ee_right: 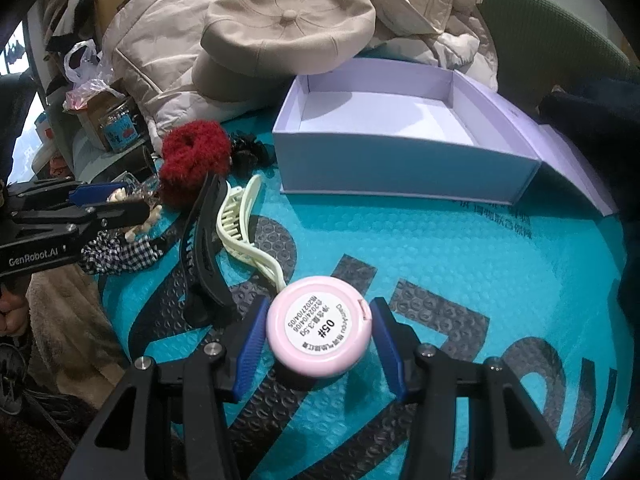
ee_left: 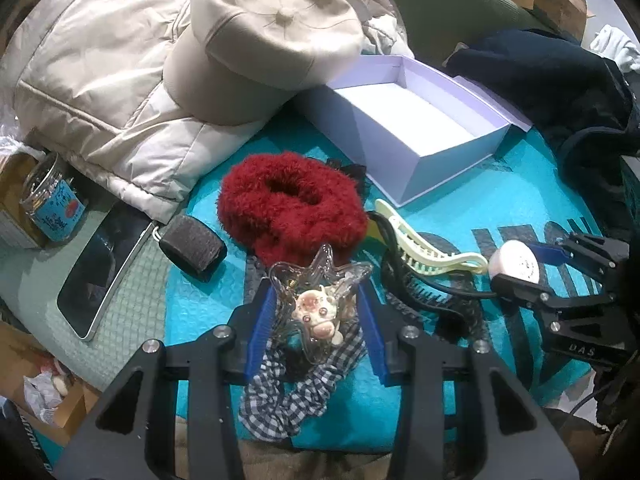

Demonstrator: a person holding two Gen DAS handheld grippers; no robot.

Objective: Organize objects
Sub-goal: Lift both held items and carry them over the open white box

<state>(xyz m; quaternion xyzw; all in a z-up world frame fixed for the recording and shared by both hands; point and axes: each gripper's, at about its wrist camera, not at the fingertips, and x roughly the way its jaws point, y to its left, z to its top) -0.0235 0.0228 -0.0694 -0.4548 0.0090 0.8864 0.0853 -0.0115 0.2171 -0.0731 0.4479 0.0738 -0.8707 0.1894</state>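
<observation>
Item 1. Right gripper (ee_right: 319, 338): blue pads set at 9 and 3 o'clock on the pink round compact (ee_right: 320, 336), label side up. The pads appear to touch its rim, so it reads as clamped, resting on or just above the teal bubble mailer (ee_right: 460, 248). Advice: keep the squeeze across the widest part; a smooth round case may squirt out if gripped off-centre.

Item 2. Left gripper (ee_left: 316, 320): fingers straddle the clear star-shaped hair claw (ee_left: 316, 280) with a cream animal charm (ee_left: 318, 314). Small gaps show at both pads, so it is parted, not yet gripping. The claw lies on a checked scrunchie (ee_left: 296, 396). Advice: close on the claw body alone, so the fabric beneath is not dragged up with it.

Item 3. Mid-field, 11 o'clock of the compact: cream hair claw (ee_right: 240, 224) touching black hair claw (ee_right: 204, 240); red fluffy scrunchie (ee_right: 196, 156) beyond.

Item 4. Open lilac box (ee_right: 400, 168), at 12 to 1 o'clock of the compact, interior bare; judged the likely destination. Advice: lift clear of the near wall before lowering, and release low.

Item 5. Far: beige cap (ee_right: 288, 24) on a beige padded jacket (ee_right: 160, 40), its brim close to the box's far left corner.
</observation>
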